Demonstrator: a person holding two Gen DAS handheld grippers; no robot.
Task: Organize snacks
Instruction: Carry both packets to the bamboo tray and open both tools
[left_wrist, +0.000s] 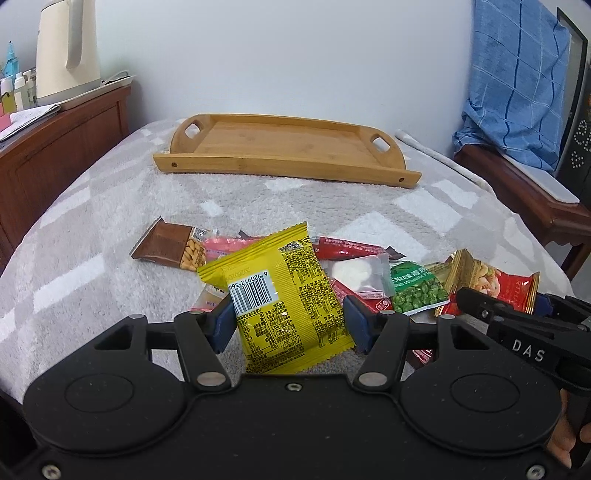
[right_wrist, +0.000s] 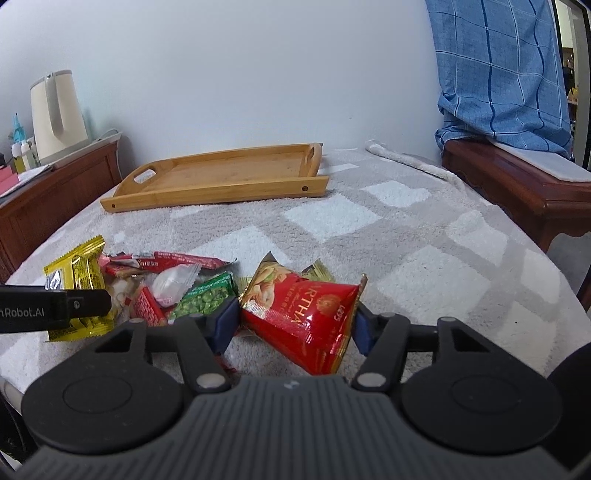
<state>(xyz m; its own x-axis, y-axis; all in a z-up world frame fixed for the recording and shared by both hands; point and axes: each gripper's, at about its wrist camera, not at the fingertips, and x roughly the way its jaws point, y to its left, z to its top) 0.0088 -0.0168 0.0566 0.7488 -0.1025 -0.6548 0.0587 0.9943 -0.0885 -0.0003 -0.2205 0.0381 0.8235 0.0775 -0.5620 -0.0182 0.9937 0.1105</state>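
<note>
Left gripper (left_wrist: 290, 323) clamped on the yellow packet (left_wrist: 284, 291), blue pads pressing its two side edges, barcode face up; right gripper (right_wrist: 295, 325) likewise closed on the red packet (right_wrist: 306, 317), which sits tilted between its pads. Just beyond both sets of fingers lies the loose snack pile (left_wrist: 354, 266) on the grey checked blanket (left_wrist: 110, 206), green pea packet (right_wrist: 205, 297) left of the right gripper's left pad. Well past the pile, the wooden tray (left_wrist: 284, 162) rests flat near the wall.
</note>
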